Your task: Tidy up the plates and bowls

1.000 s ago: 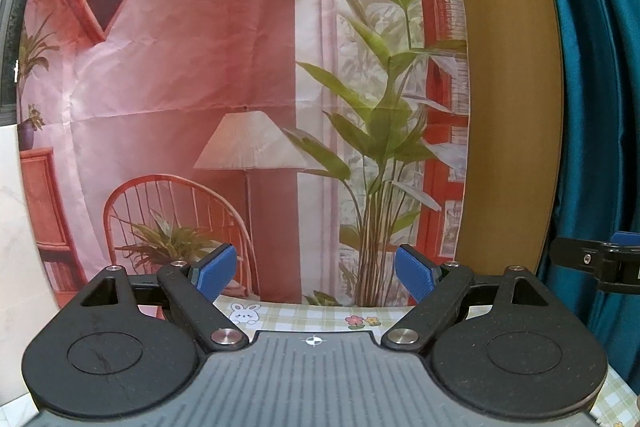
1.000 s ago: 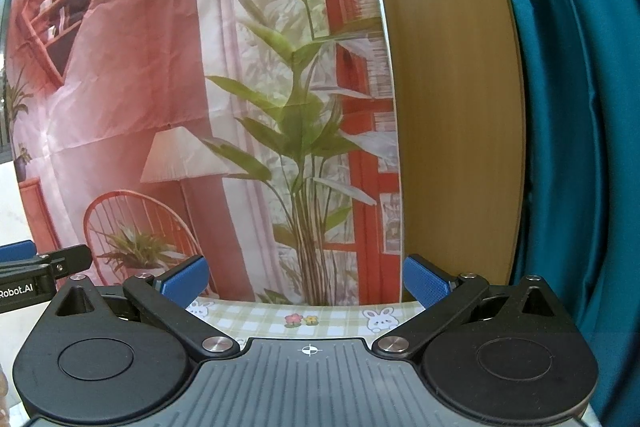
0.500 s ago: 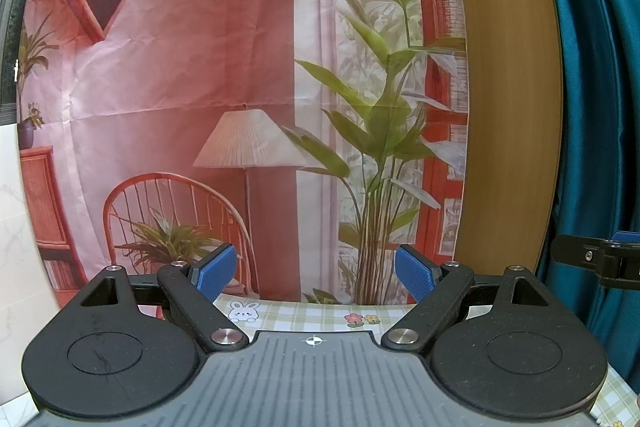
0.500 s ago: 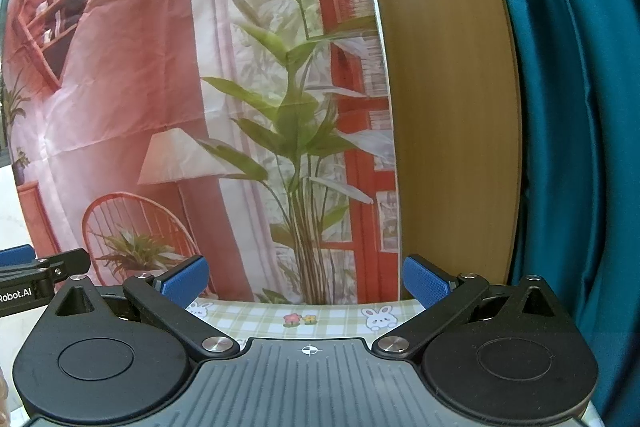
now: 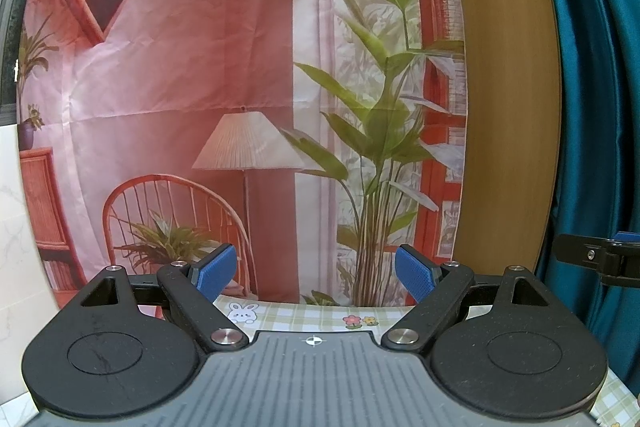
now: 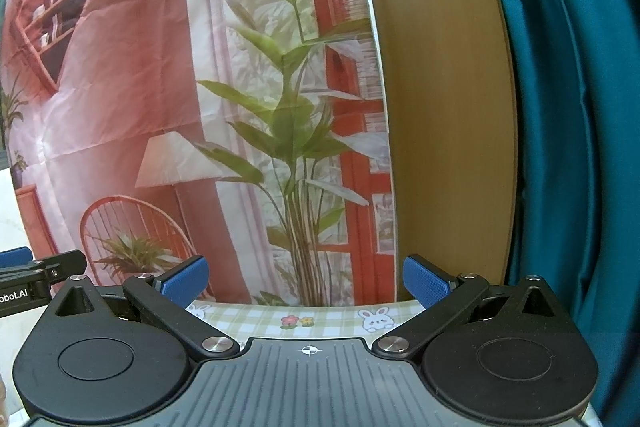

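No plates or bowls show in either view. My left gripper [image 5: 315, 271] is open and empty, its blue pads [image 5: 216, 271] spread wide, held level above the far edge of a table with a green checked cloth [image 5: 296, 313]. My right gripper [image 6: 306, 281] is open and empty too, above the same cloth [image 6: 320, 315]. The right gripper's finger shows at the right edge of the left wrist view [image 5: 596, 257]. The left gripper's finger shows at the left edge of the right wrist view [image 6: 40, 267].
A printed backdrop [image 5: 240, 87] with a lamp, chair and plant hangs behind the table. A wooden panel [image 5: 508, 107] and a teal curtain [image 5: 600, 87] stand to the right. White marble wall [image 5: 12, 227] lies to the left.
Both grippers stay open and nearly still. The right wrist view has drifted slightly to the right.
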